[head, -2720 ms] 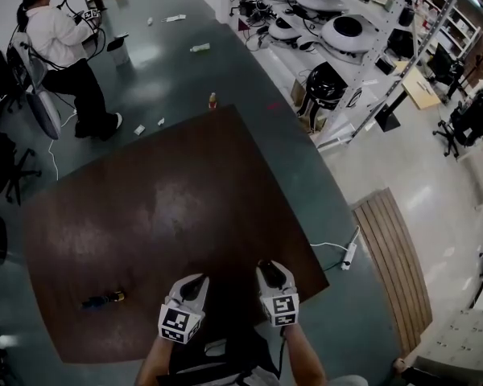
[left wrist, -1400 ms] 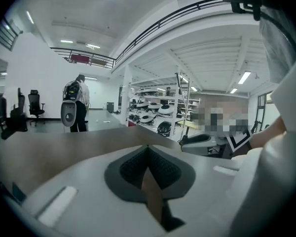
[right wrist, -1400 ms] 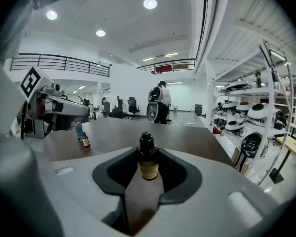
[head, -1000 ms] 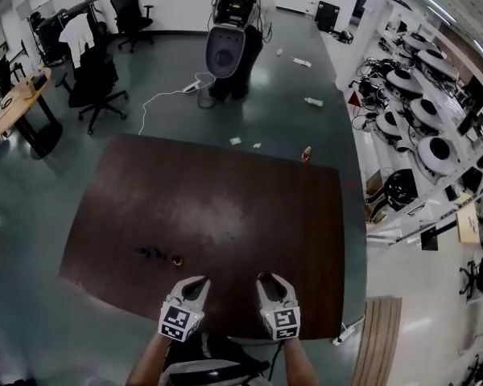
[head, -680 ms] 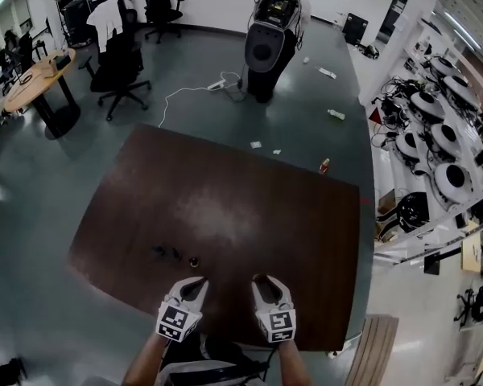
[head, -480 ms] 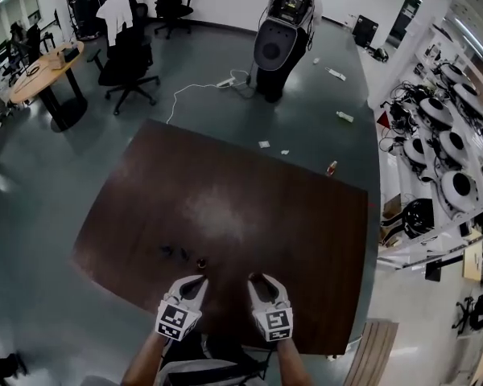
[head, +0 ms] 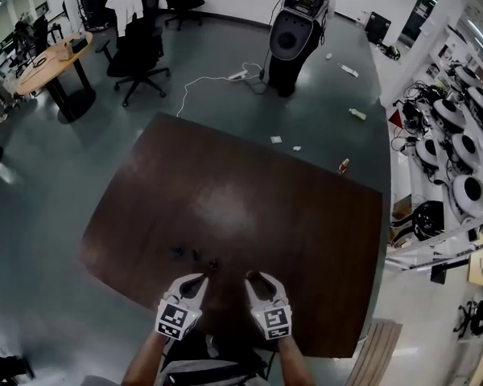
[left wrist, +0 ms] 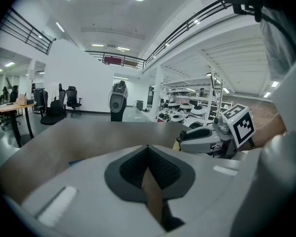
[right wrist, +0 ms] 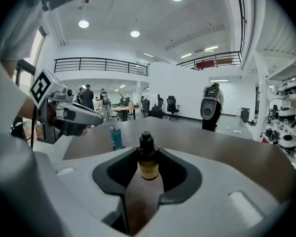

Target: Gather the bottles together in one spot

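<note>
One small amber glass dropper bottle point(right wrist: 148, 163), black cap, pale yellow label. Stands upright near the dark brown desk's point(head: 290, 215) near edge, just ahead of the right gripper's point(head: 255, 278) parted jaws, untouched. Likely light, rigid, smooth, breakable, easily tipped; best gripped at the labelled body. Label print illegible. Left gripper point(head: 200, 280) jaws closed, empty.

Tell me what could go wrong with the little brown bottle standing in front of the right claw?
1. The brown bottle stands upright and slim just ahead of the open right gripper. An off-centre jaw might tip it, and it could roll across the table.
2. A blue item stands close beside it and could get knocked.
3. The left gripper is close by, so the two tools might bump.
</note>
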A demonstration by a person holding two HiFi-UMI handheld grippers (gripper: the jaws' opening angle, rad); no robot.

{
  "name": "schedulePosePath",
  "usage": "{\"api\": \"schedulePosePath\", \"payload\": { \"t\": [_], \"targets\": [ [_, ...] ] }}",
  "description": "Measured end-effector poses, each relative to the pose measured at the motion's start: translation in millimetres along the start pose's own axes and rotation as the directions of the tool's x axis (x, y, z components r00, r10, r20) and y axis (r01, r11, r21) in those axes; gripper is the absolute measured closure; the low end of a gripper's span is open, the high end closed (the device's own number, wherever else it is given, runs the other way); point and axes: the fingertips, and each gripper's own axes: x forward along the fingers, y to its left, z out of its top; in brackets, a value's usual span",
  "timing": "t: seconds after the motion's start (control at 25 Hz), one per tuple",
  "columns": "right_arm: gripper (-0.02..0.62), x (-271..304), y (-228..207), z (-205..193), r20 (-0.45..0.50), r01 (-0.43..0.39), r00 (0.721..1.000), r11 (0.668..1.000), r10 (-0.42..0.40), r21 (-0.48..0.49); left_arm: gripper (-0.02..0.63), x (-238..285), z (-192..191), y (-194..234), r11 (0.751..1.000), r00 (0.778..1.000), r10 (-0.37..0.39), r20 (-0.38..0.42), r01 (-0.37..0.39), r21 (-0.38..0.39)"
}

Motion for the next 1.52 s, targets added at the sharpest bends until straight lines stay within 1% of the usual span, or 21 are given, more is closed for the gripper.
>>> {"api": "schedulePosePath", "payload": {
  "t": [0.16, 0.36, 0.48, 0.56, 0.64, 0.76, 0.96, 1.08, 1.28, 1.44, 1.52],
  "targets": [
    [0.465, 10, 10, -7, -0.01, -0.019, 1.0, 1.0, 0.019, 0.0, 0.605, 0, 3, 6, 1.0, 1.0, 0.001, -0.001, -0.001, -0.008],
    [0.463, 22, 16, -21, -0.02, -0.03, 0.999, 1.0, 0.03, 0.001, 0.606, 4, -11, 13, 1.0, 1.0, -0.001, 0.002, 0.001, 0.01],
    [0.464, 31, 16, -30, -0.023, -0.034, 0.999, 0.999, 0.035, 0.005, 0.605, 8, -11, 13, 1.0, 1.0, -0.004, 0.006, 0.004, -0.008],
    [0.465, 37, 18, -35, -0.024, -0.034, 0.999, 0.999, 0.035, 0.012, 0.606, 10, -18, 16, 1.0, 1.0, -0.009, 0.01, 0.009, -0.012],
    [0.465, 43, 21, -39, -0.024, -0.035, 0.999, 0.999, 0.036, 0.016, 0.604, 11, -25, 22, 1.0, 1.0, -0.004, 0.013, 0.005, -0.006],
    [0.464, 48, 22, -43, -0.026, -0.044, 0.999, 0.999, 0.045, 0.011, 0.606, 11, -26, 25, 1.0, 1.0, 0.009, 0.011, -0.009, -0.016],
    [0.464, 56, 27, -52, -0.023, -0.061, 0.998, 0.998, 0.061, 0.013, 0.605, 9, -45, 29, 1.0, 1.0, 0.023, 0.006, -0.022, -0.014],
    [0.465, 59, 28, -55, -0.023, -0.069, 0.997, 0.998, 0.069, 0.013, 0.606, 9, -41, 29, 0.999, 1.0, 0.03, 0.0, -0.03, -0.027],
    [0.465, 63, 33, -58, -0.029, -0.077, 0.997, 0.997, 0.078, 0.023, 0.606, 4, -50, 35, 0.999, 0.999, 0.038, -0.008, -0.038, -0.03],
    [0.465, 65, 36, -58, -0.029, -0.078, 0.996, 0.997, 0.079, 0.028, 0.604, 3, -43, 36, 0.999, 0.999, 0.035, -0.011, -0.036, -0.034],
    [0.465, 66, 35, -59, -0.025, -0.076, 0.997, 0.997, 0.077, 0.03, 0.604, 5, -48, 36, 0.999, 1.0, 0.03, -0.005, -0.03, -0.027]
  ]
}}
